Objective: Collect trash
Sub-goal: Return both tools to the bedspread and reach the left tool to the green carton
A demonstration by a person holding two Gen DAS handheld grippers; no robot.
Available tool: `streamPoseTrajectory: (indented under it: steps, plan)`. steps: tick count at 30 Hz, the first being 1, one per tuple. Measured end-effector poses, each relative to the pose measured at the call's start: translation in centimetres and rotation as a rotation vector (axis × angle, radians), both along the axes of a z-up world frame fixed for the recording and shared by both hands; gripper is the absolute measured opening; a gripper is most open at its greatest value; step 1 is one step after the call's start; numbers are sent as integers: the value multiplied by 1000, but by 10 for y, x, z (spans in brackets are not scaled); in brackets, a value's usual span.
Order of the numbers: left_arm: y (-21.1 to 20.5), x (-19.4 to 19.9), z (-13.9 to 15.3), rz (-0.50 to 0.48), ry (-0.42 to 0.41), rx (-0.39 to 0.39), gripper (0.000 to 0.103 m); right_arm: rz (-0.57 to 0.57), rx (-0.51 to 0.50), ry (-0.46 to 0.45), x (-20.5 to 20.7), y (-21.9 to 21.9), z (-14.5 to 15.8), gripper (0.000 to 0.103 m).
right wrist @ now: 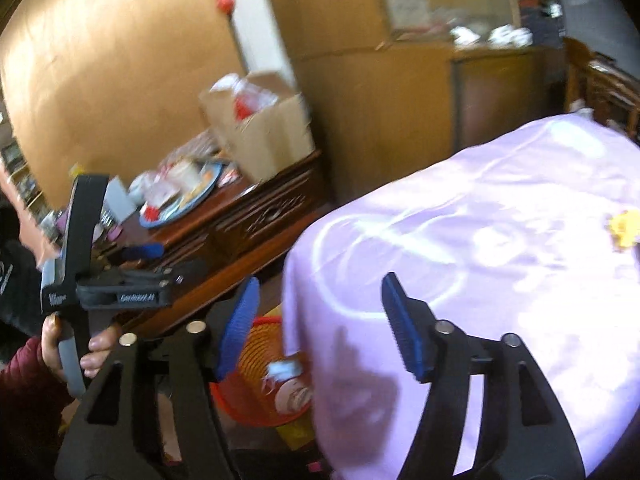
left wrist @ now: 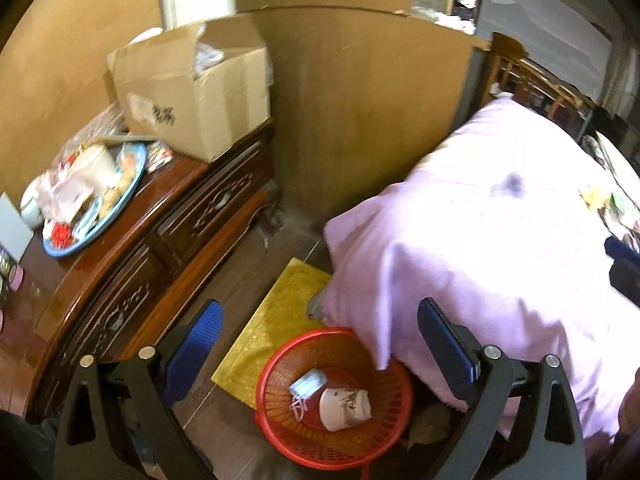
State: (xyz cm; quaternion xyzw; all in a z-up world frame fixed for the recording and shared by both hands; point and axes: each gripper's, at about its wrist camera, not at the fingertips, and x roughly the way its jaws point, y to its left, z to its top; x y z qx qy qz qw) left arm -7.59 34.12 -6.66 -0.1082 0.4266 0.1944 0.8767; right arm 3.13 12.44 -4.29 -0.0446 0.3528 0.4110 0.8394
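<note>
Left wrist view looks down past the left tool, whose blue pads stand wide apart with nothing between them, hanging above a red basket on the floor. In the basket lie a paper cup on its side and a crumpled face mask just beside it, touching or nearly so. The basket sits on a yellow mat, its right rim tucked under the hanging edge of a pink bedspread. To the left, a dark carved wooden counter carries a cardboard box and a blue tray heaped with packets and snacks. Right wrist view, blurred, shows the right tool likewise spread open and empty, over the bedspread's edge. Only this view shows the person's left hand gripping the handle of the left tool, and a small yellow scrap on the bedspread at the far right; the basket there is half hidden by the bedspread, its contents smeared.
</note>
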Motion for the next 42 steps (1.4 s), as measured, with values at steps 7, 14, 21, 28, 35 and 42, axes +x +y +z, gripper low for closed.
streamPoseTrajectory:
  steps: [7,14,21,28,35,42]
  plan:
    - [-52,23,24,-98,-51,22,97,-192,31,-111,8,-74,32,83]
    - [-107,51,33,-214,-78,25,97,-408,52,-189,16,-153,50,96]
    - [-172,85,38,-357,-89,38,97,-607,36,-189,28,-232,40,96]
    - [-230,127,32,-474,-71,37,97,-793,23,-114,45,-308,10,96]
    - [-270,170,27,-546,-62,-4,97,-935,-29,-87,57,-357,-13,96]
    - [-308,221,24,-593,-53,-21,97,-1013,-80,-68,70,-384,-32,96]
